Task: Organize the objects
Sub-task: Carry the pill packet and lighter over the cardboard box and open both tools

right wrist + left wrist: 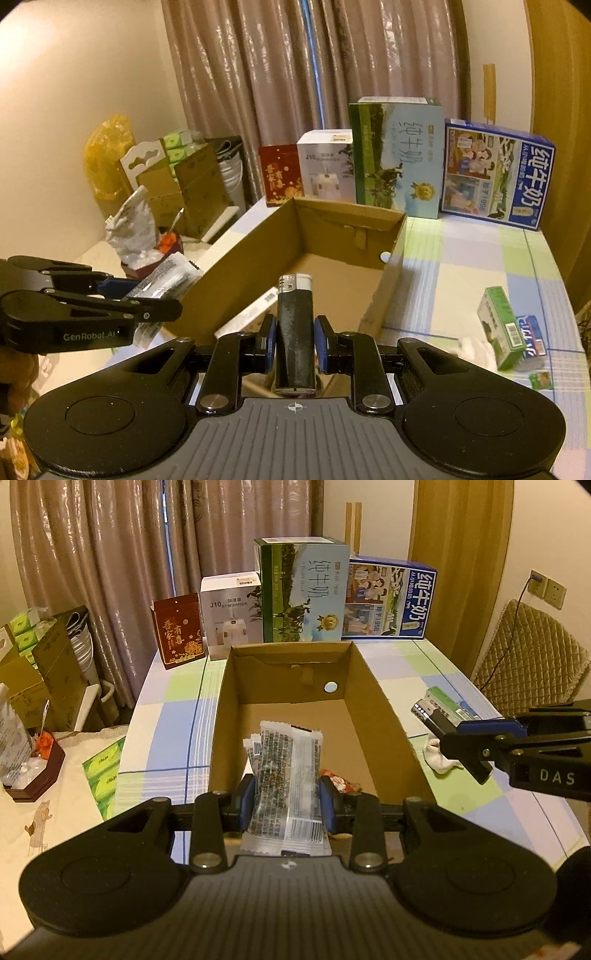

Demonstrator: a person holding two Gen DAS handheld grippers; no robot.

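Observation:
An open cardboard box [380, 716] [258, 254] stands in the middle of the checked table. My left gripper [287, 805] is shut on clear snack packets [286, 786], held over the box's near end; from the right wrist view the same gripper [147, 306] and packets [166, 277] hang at the box's left side. A red wrapper [340, 781] lies inside the box. My right gripper [295, 343] is shut on a black lighter [295, 332] with a silver top, near the box's near right side. In the left wrist view that gripper [443, 731] holds the lighter [424, 710] right of the box.
Milk cartons [306, 590] [495, 173], a white humidifier box [231, 616] and a red box [179, 629] line the table's far edge. Right of the cardboard box lie a green packet [500, 328], a blue packet [533, 334] and a white cloth [439, 757]. Boxes and bags crowd the left.

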